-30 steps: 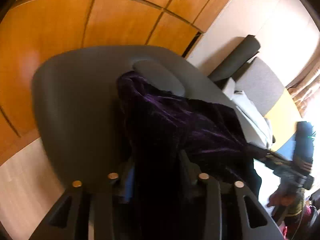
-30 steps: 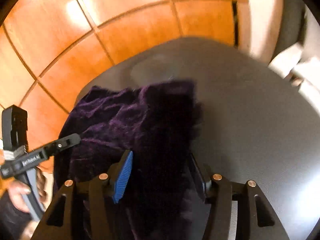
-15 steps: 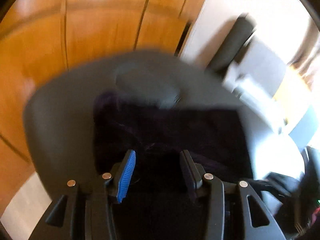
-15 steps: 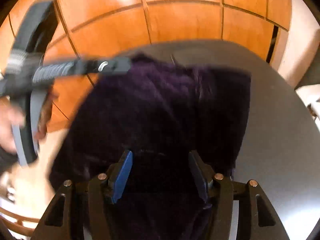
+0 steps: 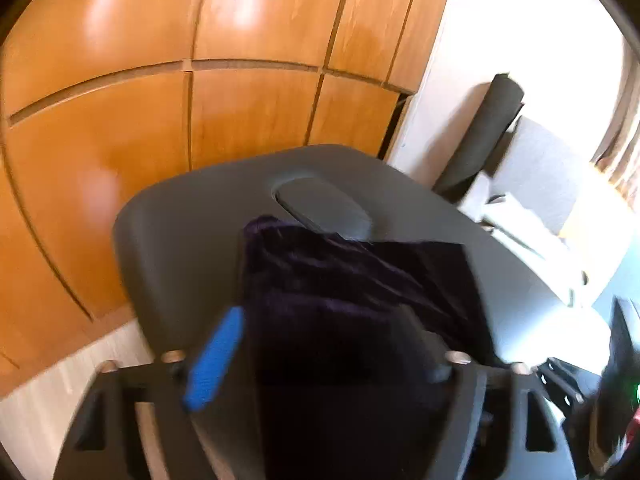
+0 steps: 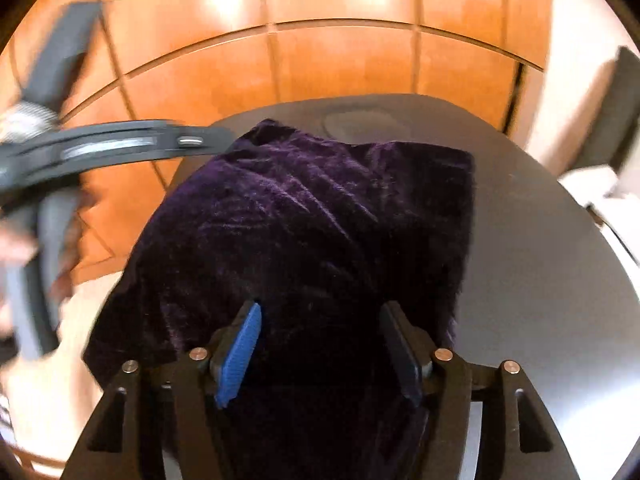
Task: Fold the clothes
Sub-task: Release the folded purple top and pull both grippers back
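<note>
The purple velvet garment point(image 6: 304, 232) lies doubled on the grey bench point(image 6: 540, 280), one side hanging off its edge. The left gripper point(image 5: 324, 356) has just spread its jaws wide, letting the cloth go — the fold looks laid. The right gripper point(image 6: 320, 352) has also been opening; its jaws stand apart over the fabric, pads not pressing — likely so the layer settles flat.

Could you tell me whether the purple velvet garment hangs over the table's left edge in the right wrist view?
Yes, the purple velvet garment drapes past the grey table edge at lower left.
</note>
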